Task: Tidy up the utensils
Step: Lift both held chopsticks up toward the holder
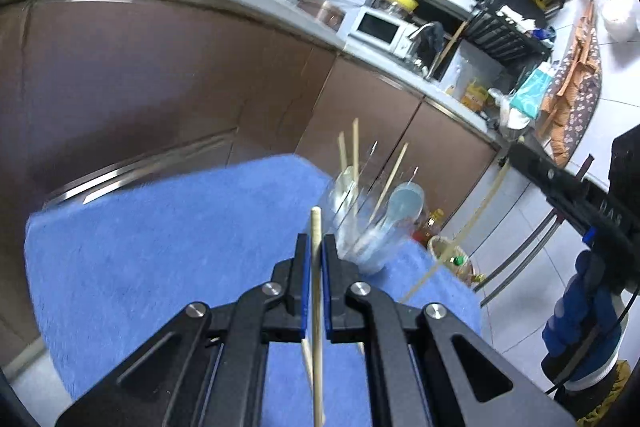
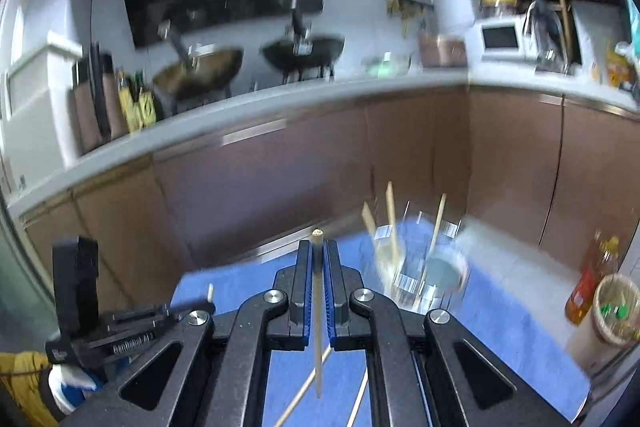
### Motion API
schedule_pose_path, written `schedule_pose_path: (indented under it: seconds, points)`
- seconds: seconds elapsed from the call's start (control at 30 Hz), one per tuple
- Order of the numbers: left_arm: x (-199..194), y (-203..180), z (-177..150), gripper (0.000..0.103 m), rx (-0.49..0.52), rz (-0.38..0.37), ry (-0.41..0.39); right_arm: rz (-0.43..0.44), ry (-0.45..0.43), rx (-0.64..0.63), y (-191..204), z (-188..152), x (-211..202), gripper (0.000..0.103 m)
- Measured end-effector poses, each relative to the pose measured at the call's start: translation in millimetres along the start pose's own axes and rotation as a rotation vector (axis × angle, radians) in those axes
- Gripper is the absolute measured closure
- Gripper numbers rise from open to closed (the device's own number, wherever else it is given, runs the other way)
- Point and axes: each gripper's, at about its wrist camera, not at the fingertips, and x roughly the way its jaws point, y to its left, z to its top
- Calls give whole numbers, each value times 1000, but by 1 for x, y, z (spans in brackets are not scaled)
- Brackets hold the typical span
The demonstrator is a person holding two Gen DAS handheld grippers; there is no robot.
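Several utensils already stand in the clear holder (image 1: 360,227) on the blue towel (image 1: 160,247), while near it the left gripper (image 1: 316,255) and right gripper (image 2: 319,259) each have their jaws closed on a chopstick (image 1: 317,291) (image 2: 317,315), with loose ones below.

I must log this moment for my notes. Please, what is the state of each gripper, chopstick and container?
left gripper: shut on a chopstick
right gripper: shut on a second chopstick
clear cup: upright on the blue towel, holding chopsticks and spoons
loose chopsticks: lying on the towel
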Motion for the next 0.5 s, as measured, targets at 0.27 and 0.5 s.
schedule_pose_path:
  seconds: [0.27, 0.5]
  points:
    - [25, -29, 70, 99, 35, -54, -126, -124, -166, -44, -18, 55, 14, 97]
    - [58, -54, 119, 99, 50, -48, -206, -193, -165, -50, -47, 49, 56, 97]
